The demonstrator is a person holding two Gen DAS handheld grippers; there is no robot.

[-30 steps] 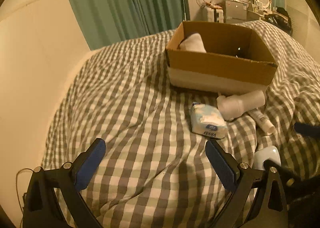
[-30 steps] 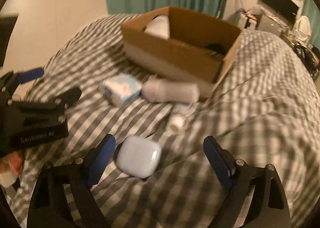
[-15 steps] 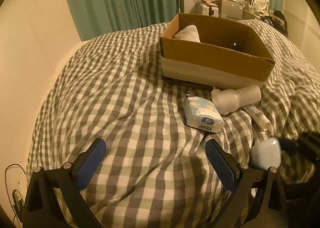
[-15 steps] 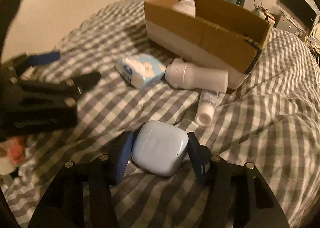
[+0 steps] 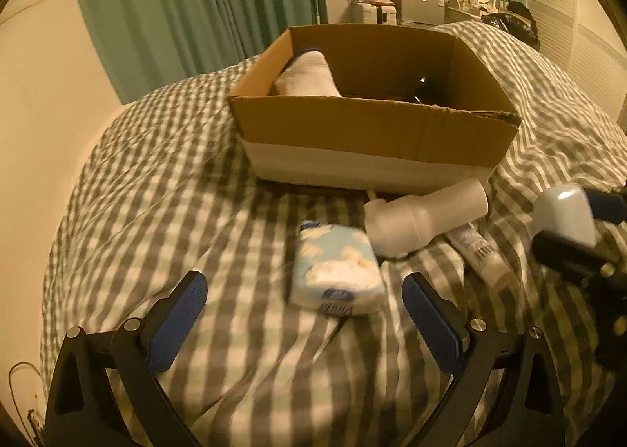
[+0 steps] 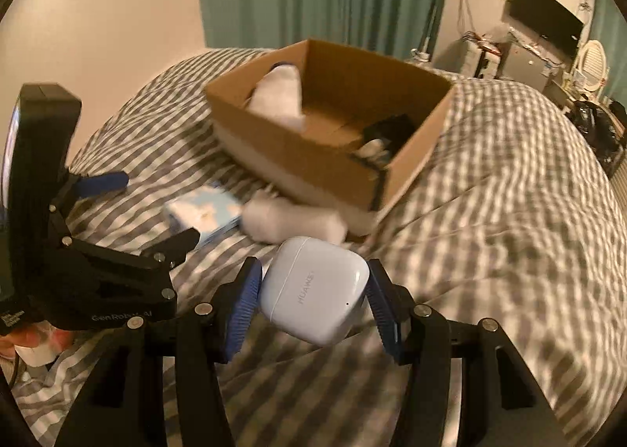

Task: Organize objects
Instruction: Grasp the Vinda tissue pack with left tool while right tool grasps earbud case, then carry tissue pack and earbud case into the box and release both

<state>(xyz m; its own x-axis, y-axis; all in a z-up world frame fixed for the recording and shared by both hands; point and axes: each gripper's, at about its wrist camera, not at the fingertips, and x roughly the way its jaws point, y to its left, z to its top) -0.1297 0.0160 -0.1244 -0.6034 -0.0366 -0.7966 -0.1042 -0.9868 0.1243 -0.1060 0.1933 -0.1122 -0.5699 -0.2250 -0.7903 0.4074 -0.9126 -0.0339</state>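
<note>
A: Right gripper [image 6: 313,300]: state of the jaws?

B: Closed on the earbud case [image 6: 314,289], one blue pad on each side. Case is white, tilted, lid end pointing away from the camera, held above the bed [image 6: 509,231]. In the left wrist view the same case [image 5: 564,214] shows at the right edge, clear of the checked cover.

A: Left gripper [image 5: 303,319]?

B: Jaws wide, nothing between them. It hangs low over the bed, with the tissue pack [image 5: 335,268] lying just ahead between the two pads, not touched.

A: Other items?

B: Box [image 5: 372,133] sits open on the bed beyond the pack. Inside it: a white bundle [image 5: 309,78] against the left wall, and a dark object [image 6: 388,133] in the far right corner; cannot tell what it is. White bottle [image 5: 423,218] lies on its side in front of the box, next to the pack. Tube [image 5: 480,253] lies beside the bottle, partly under it.

A: Blur?

B: Right wrist view smeared around box and bottle; case is sharp.
</note>
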